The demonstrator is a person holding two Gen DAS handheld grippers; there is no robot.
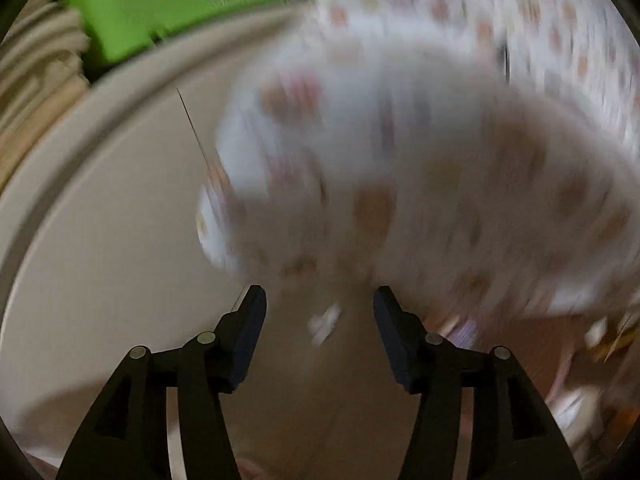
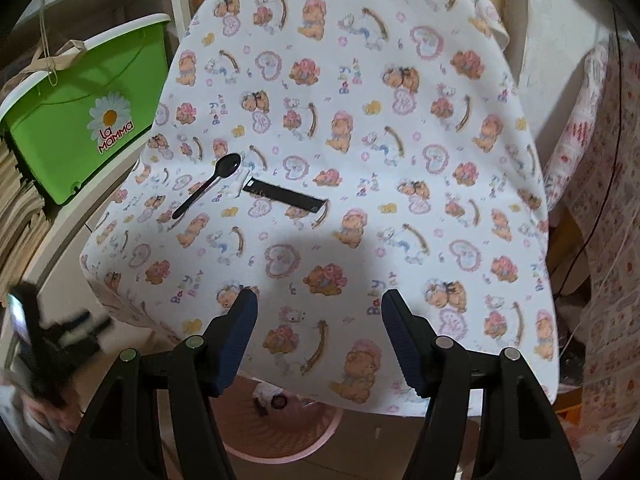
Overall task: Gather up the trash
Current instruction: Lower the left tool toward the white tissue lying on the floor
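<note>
In the right wrist view a black plastic spoon (image 2: 208,189) and a flat black strip (image 2: 283,199) lie on a table covered by a white teddy-bear cloth (image 2: 360,128); a small white scrap (image 2: 238,184) lies between them. A pink basket (image 2: 276,428) stands on the floor under the table's near edge, with bits inside. My right gripper (image 2: 319,332) is open and empty above the near edge. My left gripper (image 1: 320,332) is open and empty; its view is motion-blurred, facing the cloth's corner (image 1: 400,184). The left gripper also shows blurred at lower left of the right wrist view (image 2: 52,344).
A green plastic bin marked "La Mamma" (image 2: 84,120) sits on a white shelf unit (image 2: 60,240) left of the table; it also shows in the left wrist view (image 1: 160,8). Patterned fabric (image 2: 600,200) and a dark cable (image 2: 604,184) hang at the right.
</note>
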